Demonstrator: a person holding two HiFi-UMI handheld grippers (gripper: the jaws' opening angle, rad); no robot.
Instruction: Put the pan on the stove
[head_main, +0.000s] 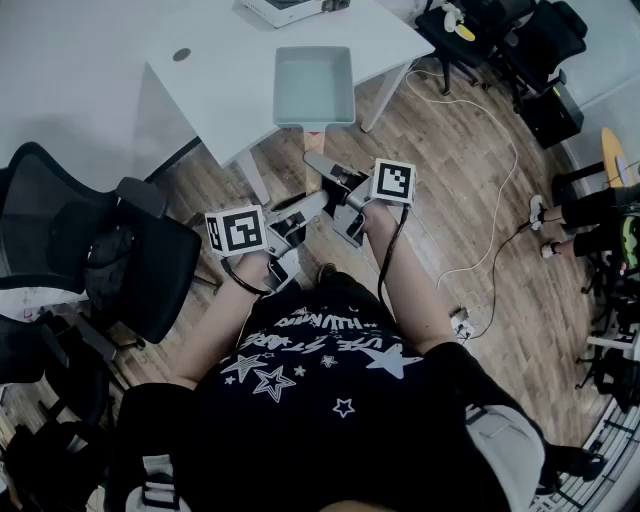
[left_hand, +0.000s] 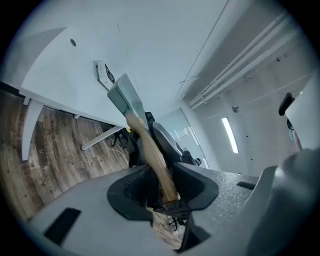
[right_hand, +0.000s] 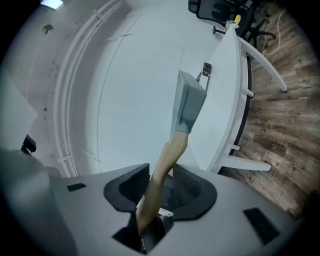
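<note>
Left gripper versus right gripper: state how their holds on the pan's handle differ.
The left gripper points in from the left, close to the person. The right gripper points in from the right and sits farther forward, nearer the pan. In each gripper's own view, the wooden handle leans up-left from the left gripper's jaws and up-right from the right gripper's. Shared: both are shut on that handle.

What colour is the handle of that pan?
The handle is light wooden tan, clearest in the right gripper view.
</note>
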